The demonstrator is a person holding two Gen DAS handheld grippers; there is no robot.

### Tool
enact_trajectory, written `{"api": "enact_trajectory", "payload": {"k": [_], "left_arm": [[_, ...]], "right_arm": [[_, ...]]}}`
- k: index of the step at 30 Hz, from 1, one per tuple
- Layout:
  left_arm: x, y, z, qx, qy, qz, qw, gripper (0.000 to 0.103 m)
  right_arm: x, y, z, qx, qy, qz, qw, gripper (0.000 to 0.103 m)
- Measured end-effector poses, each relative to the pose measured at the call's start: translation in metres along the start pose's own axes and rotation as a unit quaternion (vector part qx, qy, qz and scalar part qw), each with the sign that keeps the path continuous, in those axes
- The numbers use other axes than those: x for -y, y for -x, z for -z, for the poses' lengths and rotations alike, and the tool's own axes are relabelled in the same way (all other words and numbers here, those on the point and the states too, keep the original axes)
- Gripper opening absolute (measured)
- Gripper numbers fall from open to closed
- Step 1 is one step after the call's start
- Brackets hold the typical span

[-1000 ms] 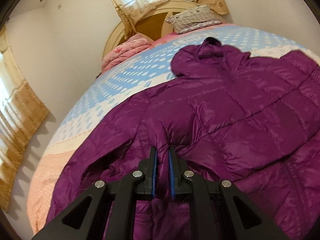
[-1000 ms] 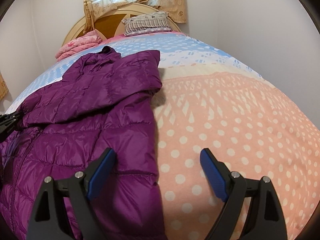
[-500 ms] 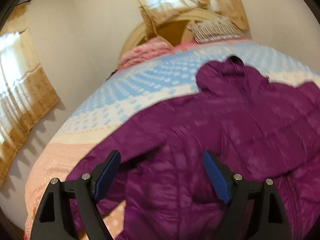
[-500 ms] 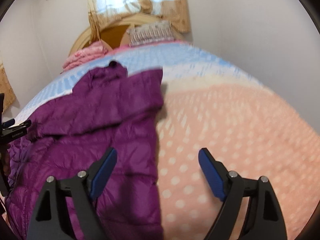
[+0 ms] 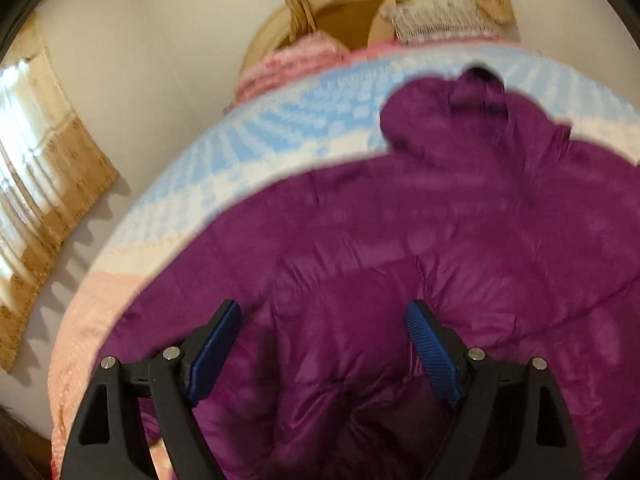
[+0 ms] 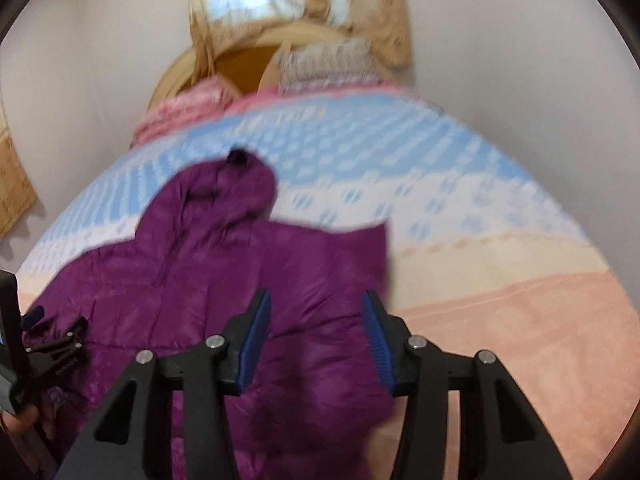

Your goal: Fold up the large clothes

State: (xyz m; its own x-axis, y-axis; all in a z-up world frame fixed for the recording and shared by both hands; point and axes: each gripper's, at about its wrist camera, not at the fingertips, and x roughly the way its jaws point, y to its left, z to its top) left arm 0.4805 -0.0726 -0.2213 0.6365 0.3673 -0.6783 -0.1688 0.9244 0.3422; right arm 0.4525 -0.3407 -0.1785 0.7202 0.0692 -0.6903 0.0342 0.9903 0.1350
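Note:
A purple quilted hooded jacket [image 5: 420,248] lies spread on the bed, its hood toward the headboard. My left gripper [image 5: 324,354] is open and empty, just above the jacket's near left part. In the right wrist view the jacket [image 6: 224,280] has its right sleeve folded across the body. My right gripper [image 6: 316,340] is open and empty, its jaws closer together than before, hovering over the jacket's right edge. The left gripper [image 6: 52,340] also shows at the far left of that view.
The bed cover [image 6: 500,320] is peach with dots near me and blue and white farther off. A pink folded blanket [image 6: 184,108] and a grey pillow [image 6: 328,62] lie by the wooden headboard [image 5: 340,20]. Walls and curtained windows [image 5: 36,168] surround the bed.
My left gripper let go of the jacket fold and opened wide, then pulled back a little. My right gripper moved left over the jacket's edge and its jaws narrowed.

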Motion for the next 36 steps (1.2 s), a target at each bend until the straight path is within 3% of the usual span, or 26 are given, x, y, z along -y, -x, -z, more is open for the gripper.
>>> {"api": "enact_trajectory", "payload": {"k": [3, 7, 13, 19, 23, 26, 32, 33, 34, 36], "left_arm": [[-0.006, 0.001, 0.008, -0.001, 0.01, 0.015, 0.9998, 0.085], [-0.007, 0.001, 0.013, 0.002, 0.013, 0.021, 0.9997, 0.086], [-0.003, -0.001, 0.012, 0.002, 0.008, 0.009, 0.9999, 0.089], [-0.012, -0.005, 0.013, -0.006, 0.031, 0.027, 0.9991, 0.093], [-0.005, -0.002, 0.014, 0.001, 0.017, 0.008, 0.9998, 0.094], [-0.005, -0.003, 0.014, 0.001, 0.017, 0.007, 0.9998, 0.094], [-0.009, -0.003, 0.012, -0.004, 0.024, 0.016, 0.9996, 0.095], [-0.013, -0.001, 0.012, -0.009, 0.028, 0.027, 0.9992, 0.095], [-0.021, 0.005, 0.011, -0.017, 0.038, 0.041, 0.9983, 0.095], [-0.031, 0.02, 0.012, -0.007, 0.059, 0.065, 0.9961, 0.095]], "right_arm": [[-0.006, -0.029, 0.028, -0.049, 0.022, 0.008, 0.999, 0.051], [-0.003, -0.028, 0.034, -0.048, 0.019, 0.004, 0.999, 0.051], [-0.012, -0.025, 0.034, -0.051, 0.039, 0.031, 0.997, 0.051], [0.0, 0.017, 0.013, 0.034, -0.014, 0.03, 0.999, 0.049], [-0.011, -0.013, 0.008, 0.001, 0.017, 0.032, 0.999, 0.049], [-0.01, -0.048, 0.014, -0.057, 0.027, 0.027, 0.998, 0.05], [-0.015, -0.03, 0.011, -0.063, 0.034, 0.052, 0.996, 0.05], [-0.016, -0.019, 0.013, -0.064, 0.02, 0.039, 0.997, 0.05], [-0.02, -0.012, 0.015, -0.064, 0.013, 0.028, 0.997, 0.052], [-0.031, 0.007, 0.025, -0.05, 0.018, 0.007, 0.999, 0.072]]}}
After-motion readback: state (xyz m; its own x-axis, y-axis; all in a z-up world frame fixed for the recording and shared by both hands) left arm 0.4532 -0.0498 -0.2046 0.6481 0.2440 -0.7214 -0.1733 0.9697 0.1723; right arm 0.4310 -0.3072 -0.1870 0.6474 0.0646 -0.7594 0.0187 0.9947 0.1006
